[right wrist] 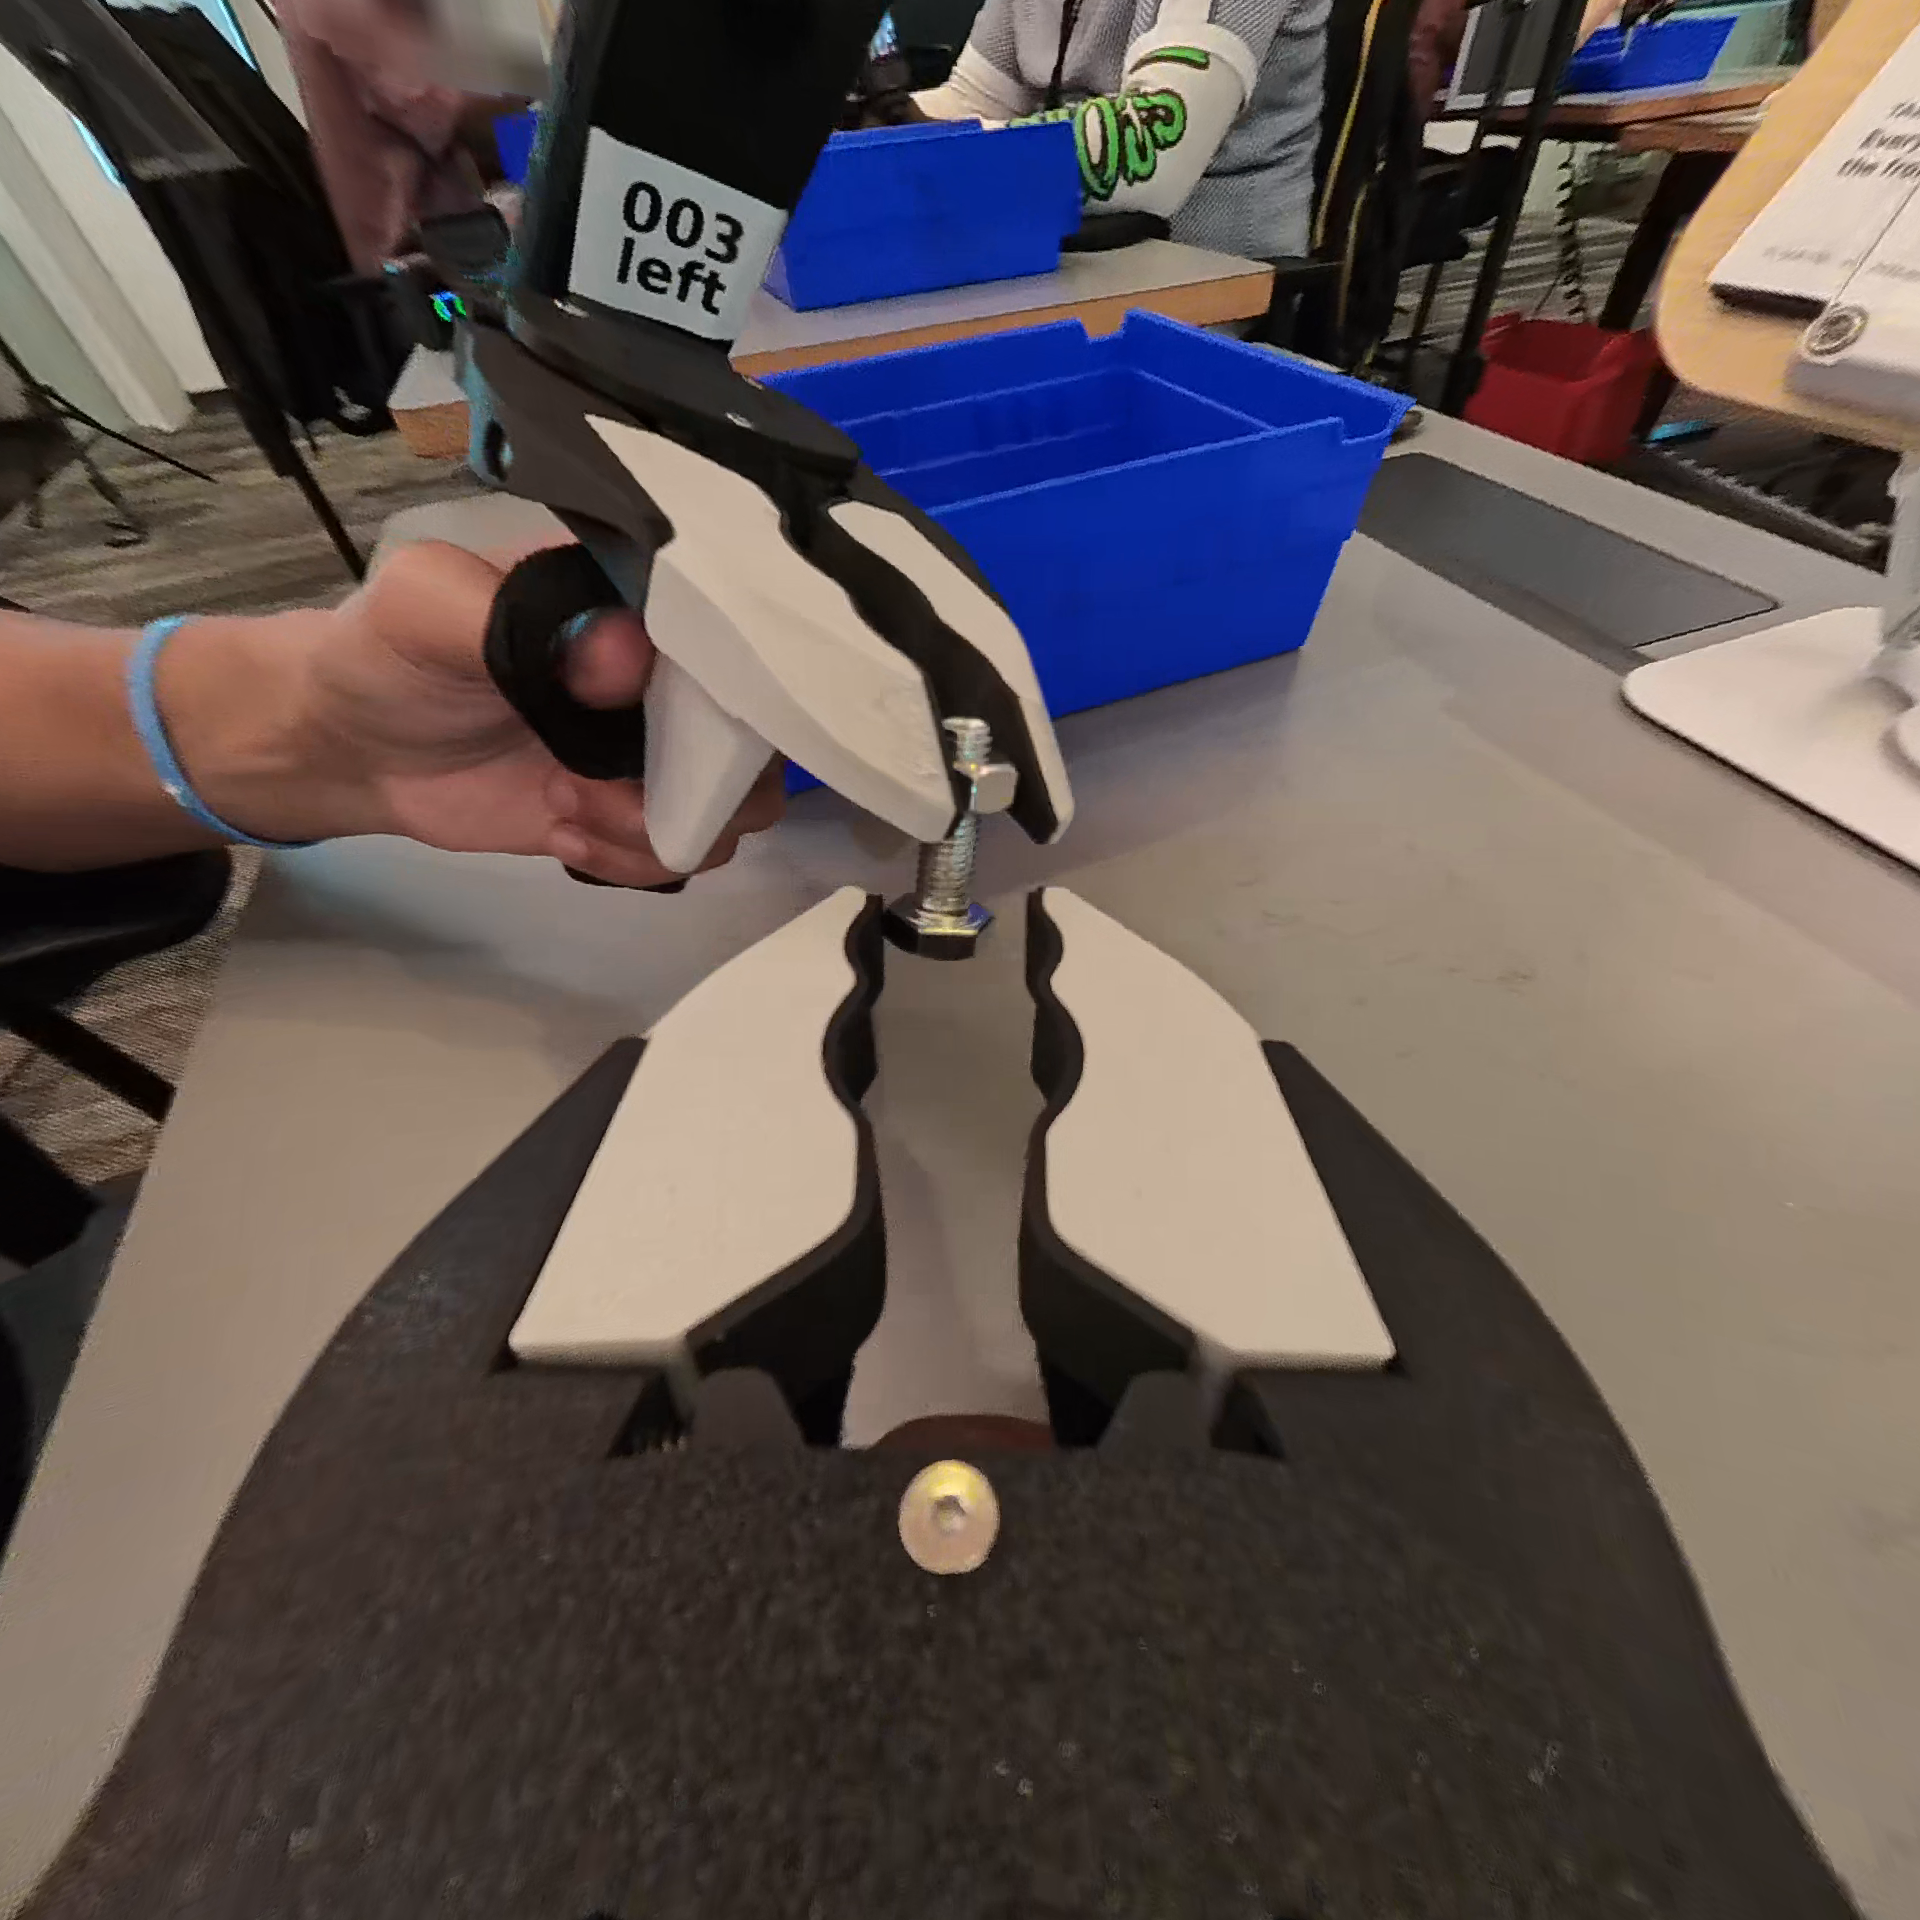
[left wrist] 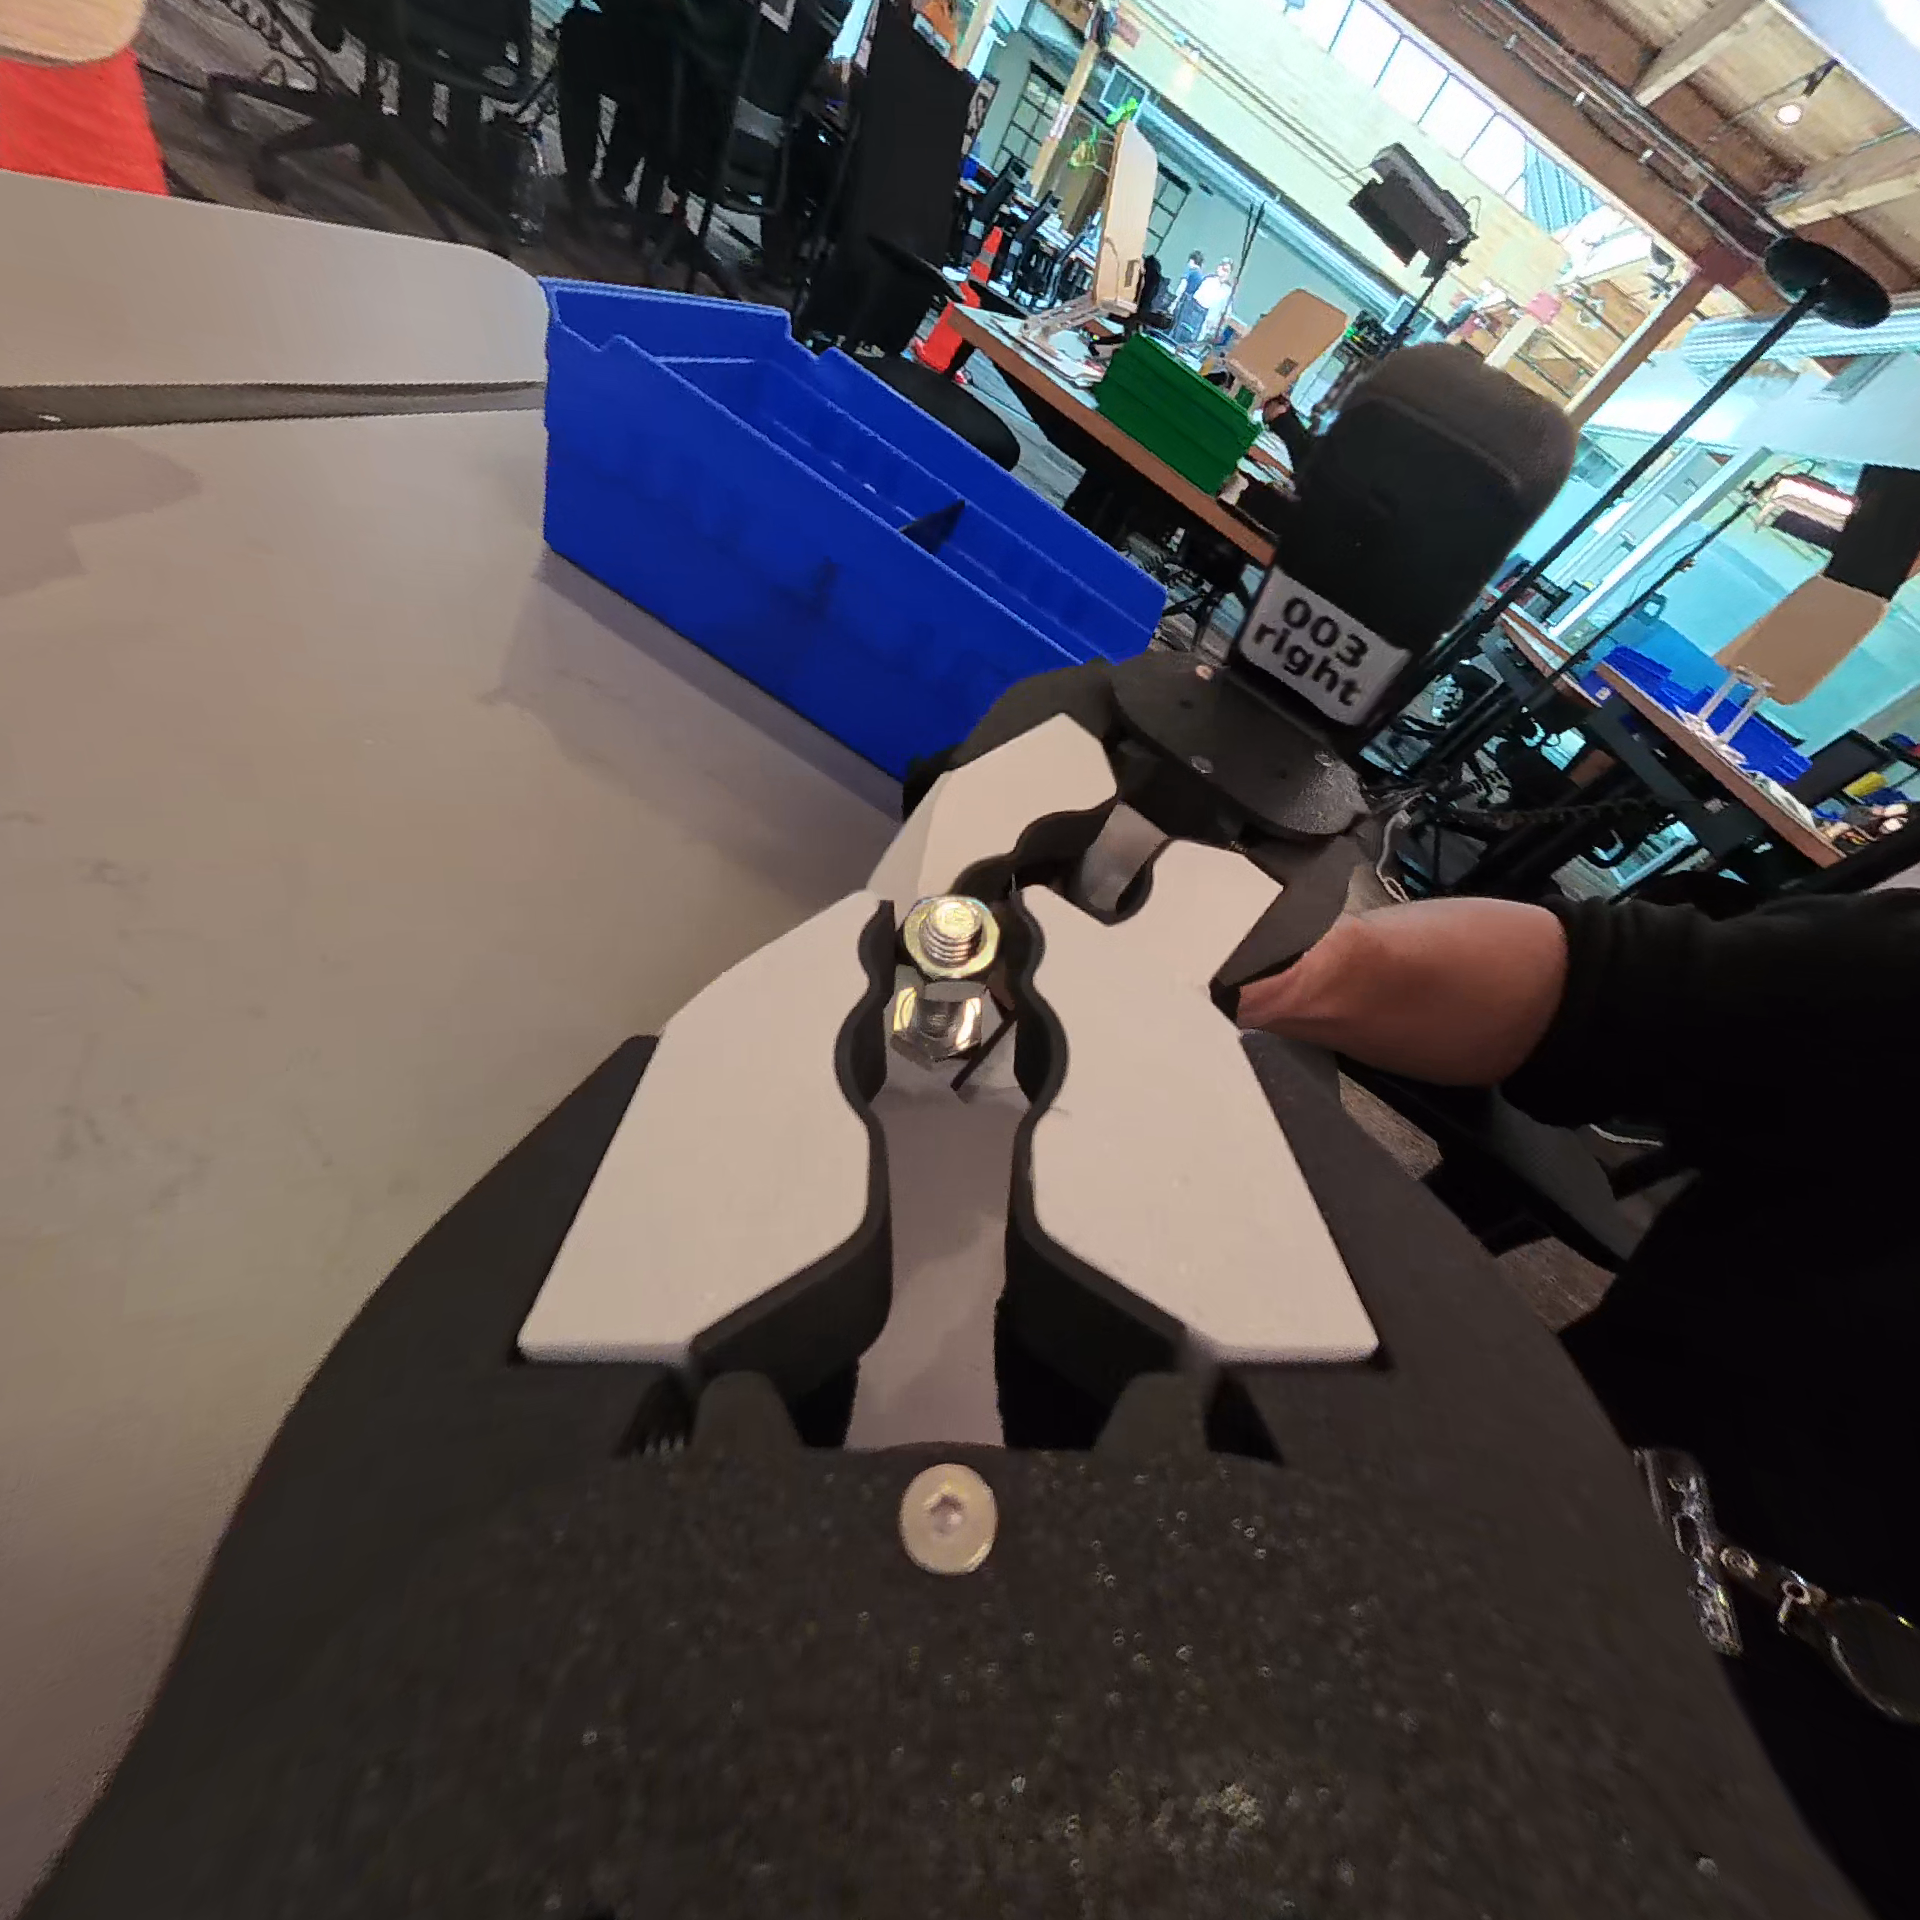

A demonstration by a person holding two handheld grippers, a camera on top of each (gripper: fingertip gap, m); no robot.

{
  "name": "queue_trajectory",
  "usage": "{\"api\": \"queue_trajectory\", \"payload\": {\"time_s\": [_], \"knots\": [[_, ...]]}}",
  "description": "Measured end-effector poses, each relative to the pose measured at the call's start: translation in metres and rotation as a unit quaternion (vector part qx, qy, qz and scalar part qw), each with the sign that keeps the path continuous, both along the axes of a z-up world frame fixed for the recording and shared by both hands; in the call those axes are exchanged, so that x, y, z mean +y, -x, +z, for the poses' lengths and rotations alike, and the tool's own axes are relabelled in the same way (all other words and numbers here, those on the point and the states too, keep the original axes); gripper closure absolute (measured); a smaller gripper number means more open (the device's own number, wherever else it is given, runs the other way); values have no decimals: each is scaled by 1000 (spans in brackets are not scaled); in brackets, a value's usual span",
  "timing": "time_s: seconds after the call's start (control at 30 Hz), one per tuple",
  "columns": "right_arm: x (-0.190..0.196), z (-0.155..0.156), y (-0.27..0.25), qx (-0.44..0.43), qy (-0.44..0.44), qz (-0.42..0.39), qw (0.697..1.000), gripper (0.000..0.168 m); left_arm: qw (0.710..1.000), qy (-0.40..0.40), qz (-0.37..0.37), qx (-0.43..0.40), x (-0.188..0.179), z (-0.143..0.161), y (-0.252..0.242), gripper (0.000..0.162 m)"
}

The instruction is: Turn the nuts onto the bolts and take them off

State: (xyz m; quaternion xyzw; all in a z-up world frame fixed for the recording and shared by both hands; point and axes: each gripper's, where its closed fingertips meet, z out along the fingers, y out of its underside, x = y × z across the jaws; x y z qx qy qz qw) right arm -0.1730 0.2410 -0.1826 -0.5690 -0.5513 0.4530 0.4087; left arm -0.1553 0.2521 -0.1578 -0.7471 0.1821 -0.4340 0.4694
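The left gripper point(right wrist: 987, 795) is clamped on a hex nut point(right wrist: 985, 787) that sits partway down a threaded bolt point(right wrist: 943, 868). You only really get that from the right wrist view, where the bolt hangs upright below those fingers with its hex head point(right wrist: 935, 925) at the bottom. From the left wrist view you're looking down the bolt's end instead, nut point(left wrist: 951, 938) nearest the lens and head point(left wrist: 932, 1023) beyond it.

The right gripper point(right wrist: 951, 914) is spread apart around the bolt head; its left fingertip point(right wrist: 857, 920) looks to be touching the head, the right one isn't. A hand point(right wrist: 457, 717) with a blue wristband holds the left gripper's handle.

Past both grippers sits a blue bin point(right wrist: 1132, 520) on the grey table point(right wrist: 1455, 935).
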Motion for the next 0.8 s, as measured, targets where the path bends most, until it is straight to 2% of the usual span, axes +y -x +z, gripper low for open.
{"api": "queue_trajectory", "payload": {"time_s": [0.27,0.4,0.63,0.8], "knots": [[4,-2,2,-10,-44,-44,998,140,999,8,43,0,9,-2,3,143],[8,-4,1,-23,-57,-66,996,149,999,13,44,-5,9,-3,1,143],[5,-5,0,-22,25,-38,999,150,999,16,39,-1,8,-5,1,143],[-12,6,-3,14,111,57,992,150,999,-17,-22,-23,-6,7,-5,143]]}}
